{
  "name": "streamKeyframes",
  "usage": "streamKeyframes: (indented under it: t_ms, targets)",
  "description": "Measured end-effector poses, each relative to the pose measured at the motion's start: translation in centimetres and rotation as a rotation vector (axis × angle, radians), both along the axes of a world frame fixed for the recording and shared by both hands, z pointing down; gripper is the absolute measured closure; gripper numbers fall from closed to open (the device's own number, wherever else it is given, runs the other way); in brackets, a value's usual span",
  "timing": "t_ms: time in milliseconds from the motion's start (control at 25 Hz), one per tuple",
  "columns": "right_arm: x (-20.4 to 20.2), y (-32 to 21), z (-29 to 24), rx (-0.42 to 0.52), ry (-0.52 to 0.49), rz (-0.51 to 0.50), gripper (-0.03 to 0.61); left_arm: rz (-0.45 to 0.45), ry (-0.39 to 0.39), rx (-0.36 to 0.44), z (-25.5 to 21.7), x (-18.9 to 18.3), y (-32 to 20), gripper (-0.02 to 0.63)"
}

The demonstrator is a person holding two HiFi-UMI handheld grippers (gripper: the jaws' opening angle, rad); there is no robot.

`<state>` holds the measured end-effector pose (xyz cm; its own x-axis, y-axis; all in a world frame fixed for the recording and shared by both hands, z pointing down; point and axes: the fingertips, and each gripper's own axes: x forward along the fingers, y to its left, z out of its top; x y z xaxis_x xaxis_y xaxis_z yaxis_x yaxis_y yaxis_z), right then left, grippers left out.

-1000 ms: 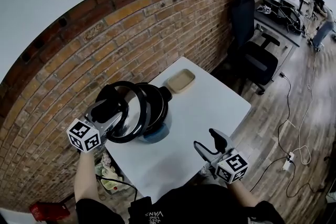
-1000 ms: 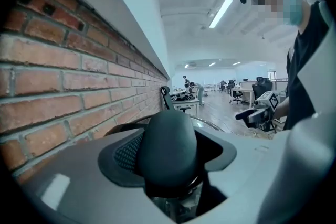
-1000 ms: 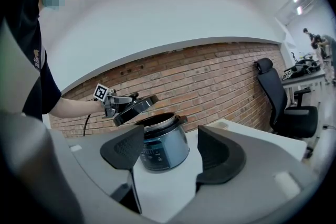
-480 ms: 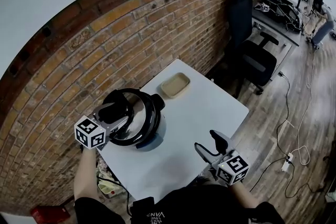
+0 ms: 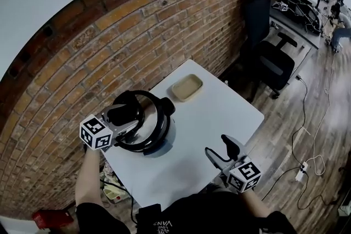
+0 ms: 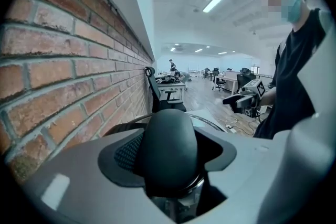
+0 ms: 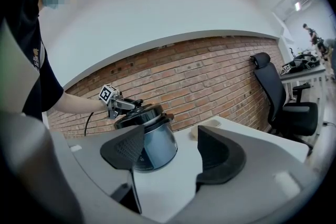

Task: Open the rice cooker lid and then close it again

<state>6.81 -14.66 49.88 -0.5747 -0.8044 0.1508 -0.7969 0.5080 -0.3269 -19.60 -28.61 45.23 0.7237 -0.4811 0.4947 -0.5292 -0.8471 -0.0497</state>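
Clamping the black knob (image 6: 170,149) of the lid (image 5: 147,118) in the left tool (image 5: 127,115), jaws closed on its two sides, with one textured pad showing beside the dome in the left gripper view. Lid lying across the mouth of the rice cooker (image 5: 163,142), roughly level, perhaps a shade off to the left. Not possible to tell whether seated all round.

Cooker standing at the far left of the white worktop (image 5: 219,112), close to the brick wall (image 5: 137,35). Shallow tan dish (image 5: 186,86) just beyond it on the far side, apart from it.

Left tool reaching in from the near left, knob at the lid's centre with its axis near upright. Coming move therefore judged a straight one: down to seat the lid, then a release. Left hand plainly the nearer.

Right tool (image 5: 222,149) well apart at the near right edge of the worktop, jaws wide apart, holding nothing and touching nothing. Cooker seen beyond the gap in the right gripper view.

Risk judged small: a rim caught on one side if set down tilted.
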Motion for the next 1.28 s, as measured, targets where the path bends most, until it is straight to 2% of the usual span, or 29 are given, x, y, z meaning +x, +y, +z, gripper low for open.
streamKeyframes:
  t_ms: [320, 560, 760, 1000, 1280]
  targets:
    - [-0.7, -0.4, 0.3, -0.005, -0.027, -0.019, 0.268, 0.086, -0.057, 0.000, 0.2, 0.3, 0.0, 0.331]
    - [-0.8, -0.5, 0.8, -0.019, -0.018, -0.030, 0.268, 0.158, -0.051, 0.006, 0.3, 0.7, 0.6, 0.334]
    - [-0.8, -0.9, 0.6, -0.016, -0.017, -0.033, 0.268, 0.202, -0.010, -0.013, 0.2, 1.0, 0.5, 0.331]
    - [-0.8, -1.0, 0.5, -0.029, -0.024, -0.025, 0.268, 0.297, -0.100, -0.020, 0.9, 2.1, 1.4, 0.334]
    - [-0.8, -1.2, 0.9, -0.021, -0.009, -0.026, 0.268, 0.358, -0.088, -0.028, 0.9, 2.0, 1.1, 0.333]
